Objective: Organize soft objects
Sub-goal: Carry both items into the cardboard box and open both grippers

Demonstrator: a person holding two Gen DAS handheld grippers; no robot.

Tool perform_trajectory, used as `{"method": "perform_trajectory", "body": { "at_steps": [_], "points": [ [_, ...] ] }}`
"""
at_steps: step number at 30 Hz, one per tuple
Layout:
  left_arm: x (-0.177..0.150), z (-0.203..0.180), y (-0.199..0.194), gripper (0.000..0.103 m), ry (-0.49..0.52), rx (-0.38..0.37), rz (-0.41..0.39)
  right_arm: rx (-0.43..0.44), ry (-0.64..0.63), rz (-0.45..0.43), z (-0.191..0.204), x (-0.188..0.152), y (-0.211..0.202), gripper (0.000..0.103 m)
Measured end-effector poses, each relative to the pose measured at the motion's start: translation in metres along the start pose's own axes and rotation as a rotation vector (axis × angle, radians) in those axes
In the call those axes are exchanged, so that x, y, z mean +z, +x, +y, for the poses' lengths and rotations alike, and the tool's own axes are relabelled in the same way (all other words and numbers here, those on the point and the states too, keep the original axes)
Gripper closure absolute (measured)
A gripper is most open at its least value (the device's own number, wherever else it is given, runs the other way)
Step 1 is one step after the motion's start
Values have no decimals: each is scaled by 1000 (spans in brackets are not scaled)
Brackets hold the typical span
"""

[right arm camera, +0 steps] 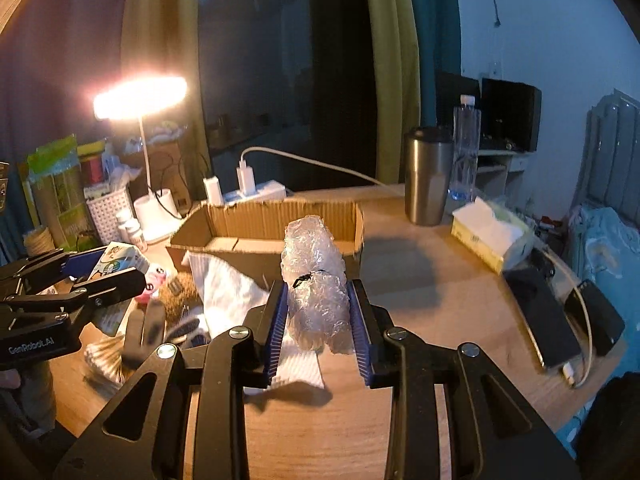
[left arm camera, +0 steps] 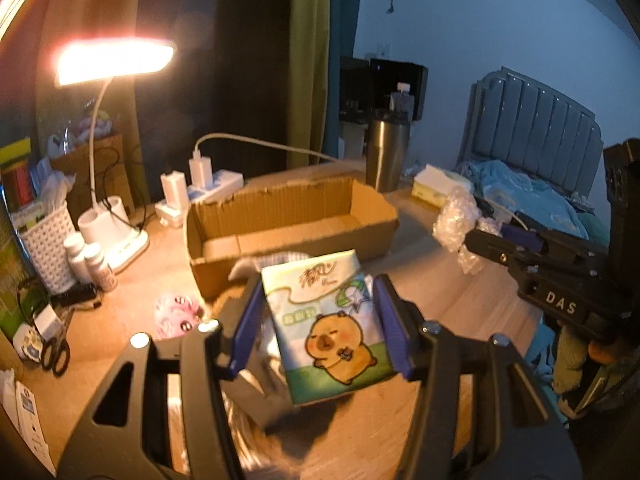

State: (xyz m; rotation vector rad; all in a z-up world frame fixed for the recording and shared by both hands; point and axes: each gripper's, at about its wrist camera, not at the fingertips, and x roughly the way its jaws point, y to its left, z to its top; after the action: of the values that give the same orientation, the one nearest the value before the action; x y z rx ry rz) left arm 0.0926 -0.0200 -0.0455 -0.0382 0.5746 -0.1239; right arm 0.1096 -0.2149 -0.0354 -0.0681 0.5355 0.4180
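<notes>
Left wrist view shows the left gripper clamped on a small soft pack of pocket tissues printed with a cartoon capybara, its blue pads pressing both sides and holding the pack above the wooden tabletop, just in front of the open shallow cardboard box. Right wrist view shows the right gripper closed on a crumpled wad of clear bubble wrap, also lifted, near the front wall of the same box. As far as both views reach, the box floor looks bare, so I judge the sorting barely begun: two soft things are in hand but not yet dropped in, and a white cloth, a pink patterned soft item and a brown fuzzy object lie loose on the tabletop before the box. An opened yellow tissue pack sits well apart to the right. Readable writing is sparse: "DAS" in white letters on the right gripper's black body in the left view, "GenRobot.AI" on the left gripper's body in the right view, and stylised Chinese characters on the capybara pack that I cannot make out.
</notes>
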Motion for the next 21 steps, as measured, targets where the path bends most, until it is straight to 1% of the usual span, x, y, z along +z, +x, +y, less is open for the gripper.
{"method": "perform_trajectory", "body": {
  "at_steps": [6, 21],
  "points": [
    [19, 1, 0, 47, -1, -8, -56, 9, -10, -32, -5, 15, 3, 70],
    [66, 7, 17, 47, 13, 30, -147, 62, -3, -102, -20, 54, 17, 70]
  ]
}}
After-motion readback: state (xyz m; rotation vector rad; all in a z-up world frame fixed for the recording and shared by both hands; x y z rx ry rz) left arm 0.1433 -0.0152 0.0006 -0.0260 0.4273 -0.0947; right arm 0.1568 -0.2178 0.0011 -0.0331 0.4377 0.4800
